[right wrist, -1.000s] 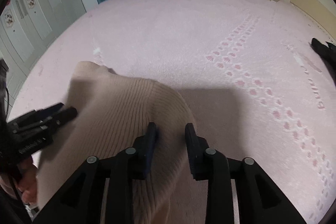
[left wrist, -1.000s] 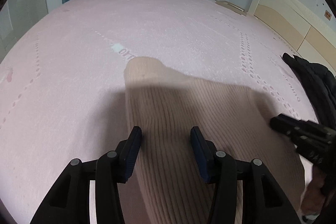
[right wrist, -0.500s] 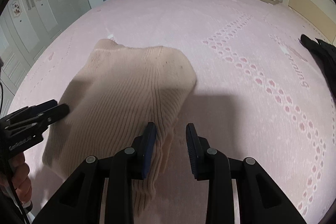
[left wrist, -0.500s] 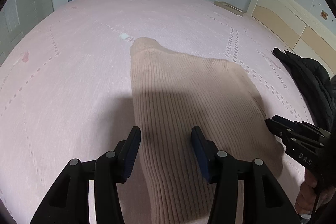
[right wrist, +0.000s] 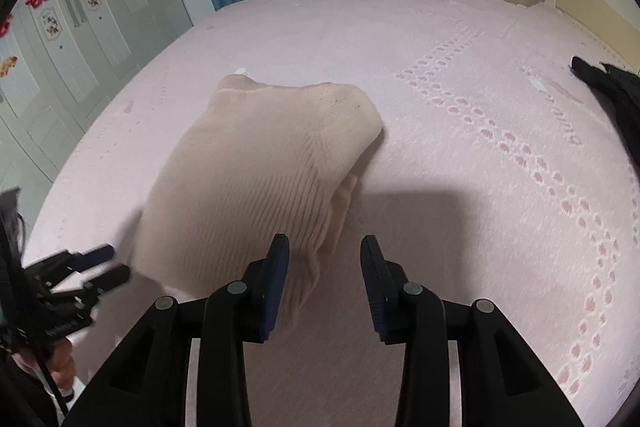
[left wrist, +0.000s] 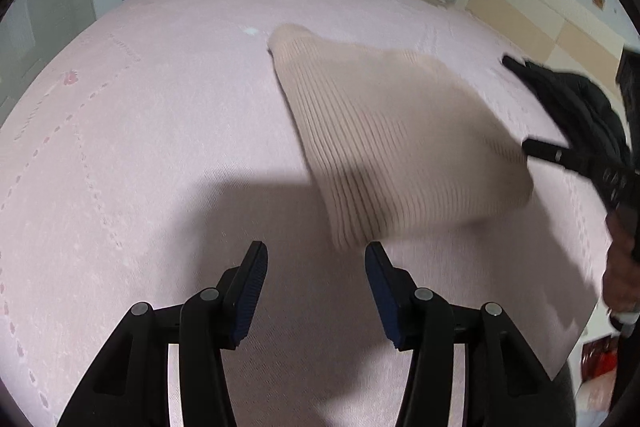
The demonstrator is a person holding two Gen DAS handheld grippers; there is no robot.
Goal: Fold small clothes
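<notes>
While both tongs, left [left wrist: 316,269] & right [right wrist: 325,263], hang spread w/ nothing between them, beige ribbed knit [right wrist: 260,179] lies on pink bed [left wrist: 160,131]. Looks soft, light, floppy; prob best pinched at near hem corners, not mid-panel.

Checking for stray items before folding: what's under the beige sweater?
The sweater lies on the pink bedspread. A folded beige layer peeks out at its right edge. Anything else beneath is covered.
</notes>
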